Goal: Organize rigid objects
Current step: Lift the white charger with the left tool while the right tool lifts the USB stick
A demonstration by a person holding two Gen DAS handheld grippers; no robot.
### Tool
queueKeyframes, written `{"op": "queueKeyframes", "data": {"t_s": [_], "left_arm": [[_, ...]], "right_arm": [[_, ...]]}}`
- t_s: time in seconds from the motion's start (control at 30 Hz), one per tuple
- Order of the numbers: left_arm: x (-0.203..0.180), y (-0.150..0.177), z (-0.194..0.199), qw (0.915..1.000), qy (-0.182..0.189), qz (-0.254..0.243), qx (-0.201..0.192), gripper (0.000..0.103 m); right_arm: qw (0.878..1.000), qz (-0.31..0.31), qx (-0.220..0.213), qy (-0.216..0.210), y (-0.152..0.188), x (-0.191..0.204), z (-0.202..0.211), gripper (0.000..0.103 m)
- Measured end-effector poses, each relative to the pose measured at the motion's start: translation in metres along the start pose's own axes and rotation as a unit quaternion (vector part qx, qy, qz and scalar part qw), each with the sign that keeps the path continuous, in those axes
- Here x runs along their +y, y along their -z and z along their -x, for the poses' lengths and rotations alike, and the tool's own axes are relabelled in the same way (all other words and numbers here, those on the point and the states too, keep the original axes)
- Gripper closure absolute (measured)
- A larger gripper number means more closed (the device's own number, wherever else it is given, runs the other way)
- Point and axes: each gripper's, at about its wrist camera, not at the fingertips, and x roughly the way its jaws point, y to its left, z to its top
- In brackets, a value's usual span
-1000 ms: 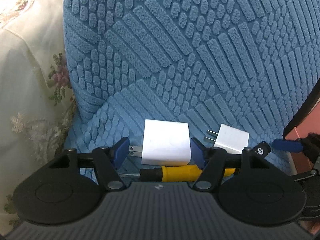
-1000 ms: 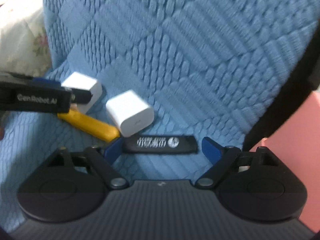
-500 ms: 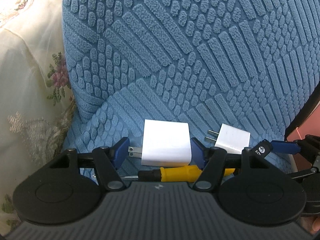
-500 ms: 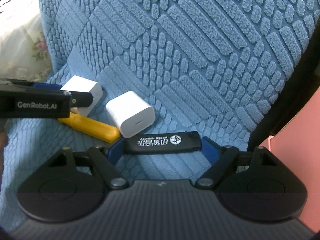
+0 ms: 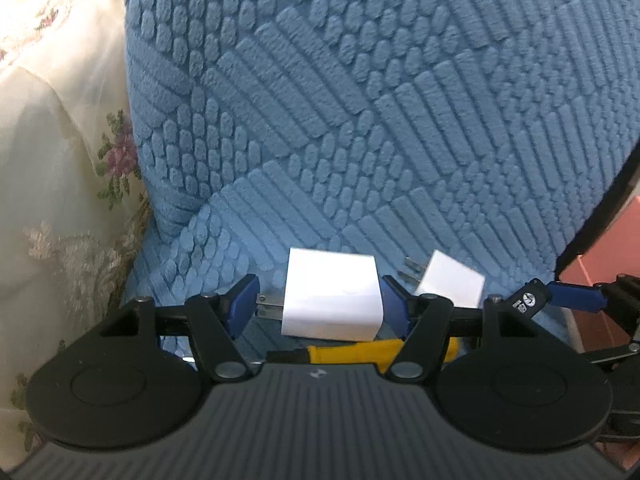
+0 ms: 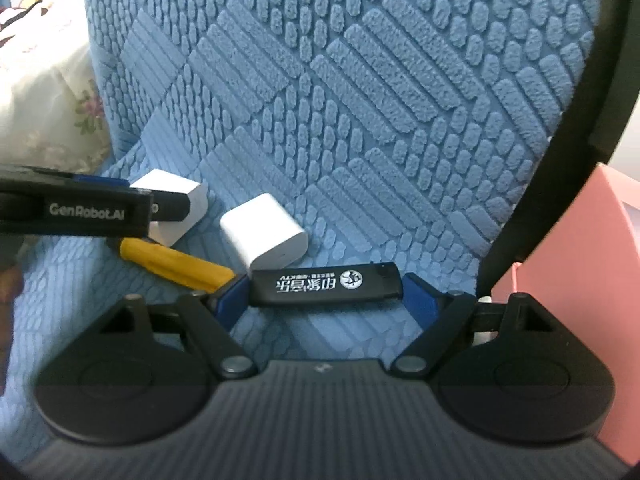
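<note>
A large white charger block (image 5: 332, 296) sits between the blue fingers of my left gripper (image 5: 318, 304). Its prongs press against the left pad and its flat side against the right pad. Just below it lies a yellow-handled screwdriver (image 5: 352, 352). A smaller white charger (image 5: 452, 280) rests to the right, prongs pointing left. My right gripper (image 6: 326, 296) is shut lengthwise on a black lighter (image 6: 326, 284) with white print, one pad at each end. The small charger (image 6: 264, 236) and the screwdriver (image 6: 176, 262) lie just beyond it to the left.
Everything rests on a blue textured seat cover (image 5: 360, 120). Cream floral fabric (image 5: 60, 200) borders it on the left. A pink box (image 6: 580, 260) and a black curved frame (image 6: 560, 140) stand close on the right.
The right jaws have closed in onto the two ends of the black lighter, which has tilted slightly. The left gripper and its charger have stayed put.
</note>
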Motion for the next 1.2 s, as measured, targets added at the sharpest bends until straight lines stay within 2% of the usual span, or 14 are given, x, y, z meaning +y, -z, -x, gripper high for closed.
{"op": "queueKeyframes", "data": {"t_s": [0.2,0.5,0.93,1.2], "left_arm": [[-0.006,0.001,0.017,0.9998,0.003,0.012,-0.016,0.032],[-0.004,0.025,0.056,0.9995,0.011,0.017,-0.026,0.032],[-0.021,0.064,0.083,0.9994,0.022,0.027,-0.010,0.032],[-0.021,0.099,0.099,0.9987,0.027,0.040,0.016,0.032]], "right_arm": [[1.000,-0.003,-0.010,-0.002,0.007,0.000,0.020,0.019],[1.000,0.009,-0.018,-0.011,0.021,0.008,0.044,0.019],[1.000,-0.015,-0.021,-0.007,0.048,0.006,0.077,0.019],[1.000,-0.024,-0.006,-0.013,0.074,0.013,0.097,0.019]]}}
